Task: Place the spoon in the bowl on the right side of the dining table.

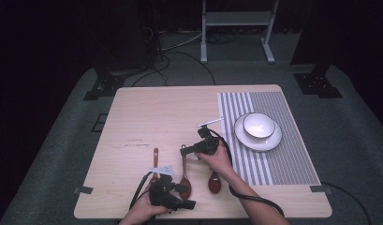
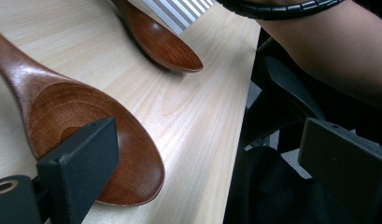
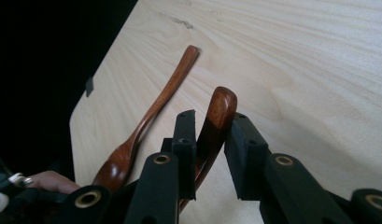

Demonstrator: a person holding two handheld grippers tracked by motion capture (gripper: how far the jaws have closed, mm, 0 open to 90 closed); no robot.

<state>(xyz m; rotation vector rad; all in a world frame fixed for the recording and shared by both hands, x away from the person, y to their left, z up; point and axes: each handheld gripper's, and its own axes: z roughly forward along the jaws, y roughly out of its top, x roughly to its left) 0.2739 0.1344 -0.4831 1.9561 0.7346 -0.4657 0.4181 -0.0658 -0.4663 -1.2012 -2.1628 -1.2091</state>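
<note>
Three brown wooden spoons lie near the table's front edge. My right gripper (image 1: 184,151) (image 3: 212,135) points left and is shut on the handle tip of the middle spoon (image 1: 184,171) (image 3: 221,107). In the left gripper view, the middle spoon's bowl (image 2: 62,107) lies under one jaw. My left gripper (image 1: 185,197) (image 2: 212,172) stands open at the table's front edge, and its other jaw hangs past that edge. The left spoon (image 1: 155,159) (image 3: 156,105) and the right spoon (image 1: 214,183) (image 2: 165,44) lie loose on either side.
A white bowl (image 1: 258,125) sits on a white plate (image 1: 254,146) on a grey striped mat (image 1: 292,154) at the table's right. The right forearm (image 2: 328,51) crosses the front edge beside the left gripper. Stand legs and cables are on the floor beyond the table.
</note>
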